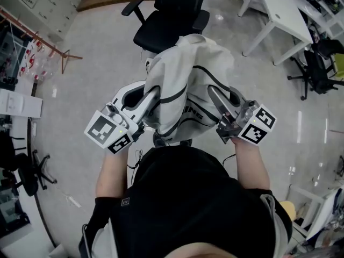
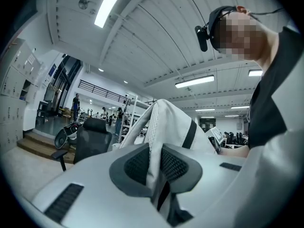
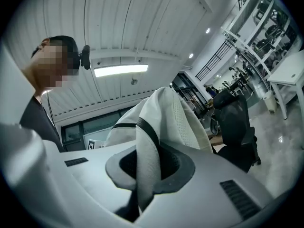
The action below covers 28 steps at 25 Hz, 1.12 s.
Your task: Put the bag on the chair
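The black swivel office chair is cut off at the head view's top edge, and the white fabric bag with black straps hides its seat front. The bag's dark lettering is partly covered and unreadable.

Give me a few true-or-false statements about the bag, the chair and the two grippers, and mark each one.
1. The left gripper and the right gripper are both shut on the bag. True.
2. The bag is lying on the seat of the chair. False: the grippers hold it up in the air, and it is not set down on the chair yet.
3. The chair is black and has armrests. True.
4. The bag is red. False: it is white with dark trim.
5. In the head view, a white table stands to the right of the chair. True.
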Tool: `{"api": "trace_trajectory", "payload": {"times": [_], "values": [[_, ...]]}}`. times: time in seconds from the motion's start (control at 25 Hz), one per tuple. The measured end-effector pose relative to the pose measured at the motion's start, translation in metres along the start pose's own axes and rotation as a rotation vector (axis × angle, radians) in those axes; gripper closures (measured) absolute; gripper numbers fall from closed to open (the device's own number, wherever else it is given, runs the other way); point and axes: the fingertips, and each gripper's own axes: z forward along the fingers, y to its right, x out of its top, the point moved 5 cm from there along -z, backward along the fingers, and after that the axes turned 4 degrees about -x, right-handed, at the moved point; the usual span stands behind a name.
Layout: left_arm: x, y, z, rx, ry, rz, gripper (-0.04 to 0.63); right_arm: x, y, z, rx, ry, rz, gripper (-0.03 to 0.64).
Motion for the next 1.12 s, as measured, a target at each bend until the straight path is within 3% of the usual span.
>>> {"api": "trace_trajectory", "payload": {"times": [0.24, 0.64, 1.12], "values": [[-0.003, 0.047, 0.029, 0.016, 0.012, 0.011, 0.541, 0.012, 0.009, -0.053, 0.051, 0.010, -0.010, 0.578], [-0.008, 0.058, 0.052, -0.006, 0.012, -0.012, 0.541, 0.021, 0.020, -0.073, 0.034, 0.002, -0.030, 0.578], [-0.011, 0.023, 0.075, -0.010, 0.034, -0.041, 0.541, 0.032, 0.050, -0.051, 0.019, -0.024, -0.024, 0.578]]}}
